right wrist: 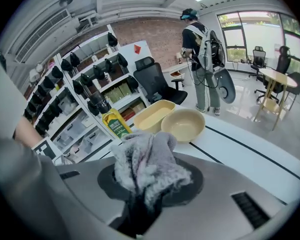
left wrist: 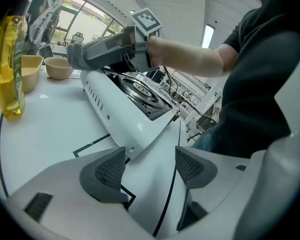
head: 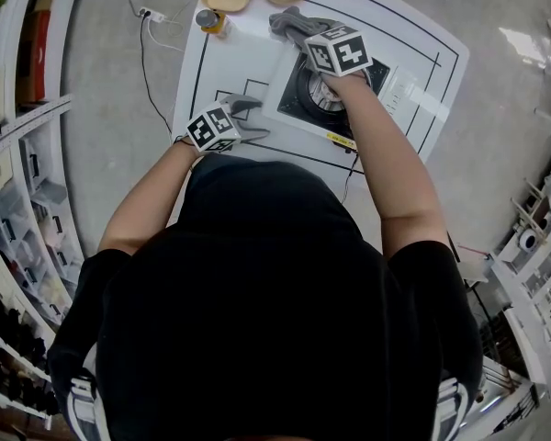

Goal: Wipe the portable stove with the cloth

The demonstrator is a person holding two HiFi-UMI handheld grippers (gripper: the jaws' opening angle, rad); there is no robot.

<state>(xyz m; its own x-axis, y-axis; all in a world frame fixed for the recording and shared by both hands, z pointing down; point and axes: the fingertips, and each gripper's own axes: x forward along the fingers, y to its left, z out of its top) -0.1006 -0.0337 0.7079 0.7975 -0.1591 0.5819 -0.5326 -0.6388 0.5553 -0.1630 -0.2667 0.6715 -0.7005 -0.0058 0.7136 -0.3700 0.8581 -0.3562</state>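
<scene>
Left gripper (left wrist: 147, 166): we hold it low over the white table (left wrist: 50, 129), jaws apart and empty. The stove's (left wrist: 120, 109) near corner is just ahead, with bare tabletop to its left. Right gripper (right wrist: 145, 184): clamped on the grey cloth (right wrist: 147, 164) at the stove's far corner. Beyond, near the table's far edge: bottle (right wrist: 115, 124), tray (right wrist: 152, 115), bowl (right wrist: 184, 124).

The right gripper (head: 303, 33) and forearm (head: 386, 154) cover much of the portable stove (head: 289, 92); the cloth (right wrist: 146, 166) masks that gripper's jaws.

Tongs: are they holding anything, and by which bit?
The right tongs pinch the grey cloth by a bunched-up fold; the left tongs are open, holding nothing.
</scene>
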